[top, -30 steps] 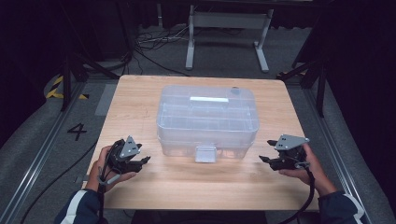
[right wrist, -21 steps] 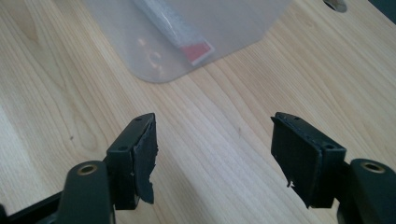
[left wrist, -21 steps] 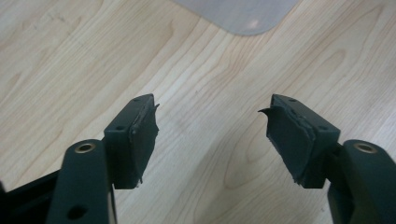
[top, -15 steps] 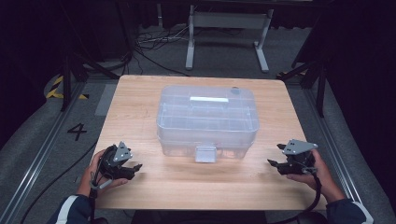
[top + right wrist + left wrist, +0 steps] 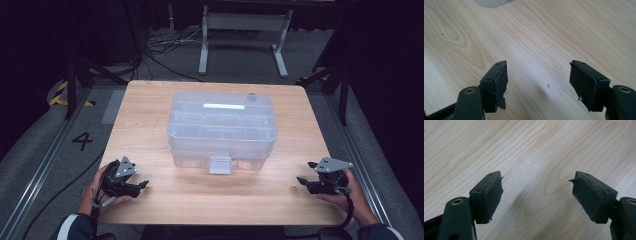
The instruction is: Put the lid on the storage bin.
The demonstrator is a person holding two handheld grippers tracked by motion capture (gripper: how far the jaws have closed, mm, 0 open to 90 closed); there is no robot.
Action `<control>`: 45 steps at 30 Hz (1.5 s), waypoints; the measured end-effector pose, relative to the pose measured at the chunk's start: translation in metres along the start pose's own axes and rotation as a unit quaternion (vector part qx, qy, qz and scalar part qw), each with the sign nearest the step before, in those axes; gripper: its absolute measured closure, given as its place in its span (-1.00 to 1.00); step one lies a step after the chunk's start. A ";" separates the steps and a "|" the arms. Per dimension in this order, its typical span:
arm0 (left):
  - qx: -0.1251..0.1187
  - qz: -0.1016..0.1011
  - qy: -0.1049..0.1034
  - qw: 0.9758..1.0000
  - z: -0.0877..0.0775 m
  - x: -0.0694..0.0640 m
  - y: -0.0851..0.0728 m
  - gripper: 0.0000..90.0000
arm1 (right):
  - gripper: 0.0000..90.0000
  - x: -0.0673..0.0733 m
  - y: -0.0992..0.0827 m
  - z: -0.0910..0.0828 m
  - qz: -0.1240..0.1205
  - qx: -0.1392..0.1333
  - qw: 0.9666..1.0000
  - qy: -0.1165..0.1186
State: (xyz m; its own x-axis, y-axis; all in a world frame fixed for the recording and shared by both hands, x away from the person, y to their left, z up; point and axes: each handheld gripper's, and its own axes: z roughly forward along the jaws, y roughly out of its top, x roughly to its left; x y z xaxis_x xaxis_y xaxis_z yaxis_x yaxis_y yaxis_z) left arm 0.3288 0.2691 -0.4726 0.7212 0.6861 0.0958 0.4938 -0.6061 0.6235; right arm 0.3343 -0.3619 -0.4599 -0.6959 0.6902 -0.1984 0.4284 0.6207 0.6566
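Note:
A clear plastic box point(image 5: 222, 127) with a shut lid and a front latch point(image 5: 220, 165) stands in the middle of the wooden table point(image 5: 150, 110). My left gripper point(image 5: 142, 185) is low over the table's near left corner, pointing right. Its jaws have just been opening, and nothing but bare wood lies between them in the left gripper view point(image 5: 536, 187). My right gripper point(image 5: 302, 179) is at the near right corner and points left toward the box. It is open over bare wood point(image 5: 539, 75). A grey edge of the box point(image 5: 492, 2) shows at the top of the right gripper view.
The table's near edge runs just below both hands. Metal rails border the table on the left and right, on a dark floor. A grey metal stand point(image 5: 242, 30) and several cables point(image 5: 160, 50) lie beyond the far edge.
Both hands have drawn back toward the near edge and outward from the box, sinking a little. The left gripper's jaws stand wider than before.

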 end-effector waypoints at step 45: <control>-0.034 -0.071 -0.022 0.997 0.013 0.009 -0.018 -0.68 | -0.46 -0.007 -0.044 0.005 0.124 -0.038 0.991 0.026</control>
State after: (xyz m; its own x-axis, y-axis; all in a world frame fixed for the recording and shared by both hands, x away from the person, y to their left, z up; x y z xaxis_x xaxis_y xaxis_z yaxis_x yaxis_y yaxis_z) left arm 0.3326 0.2810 -0.4928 0.6684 0.7432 -0.0305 0.5589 -0.4748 0.6799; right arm 0.3234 -0.3923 -0.4913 -0.6036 0.7972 0.0119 0.5473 0.4034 0.7333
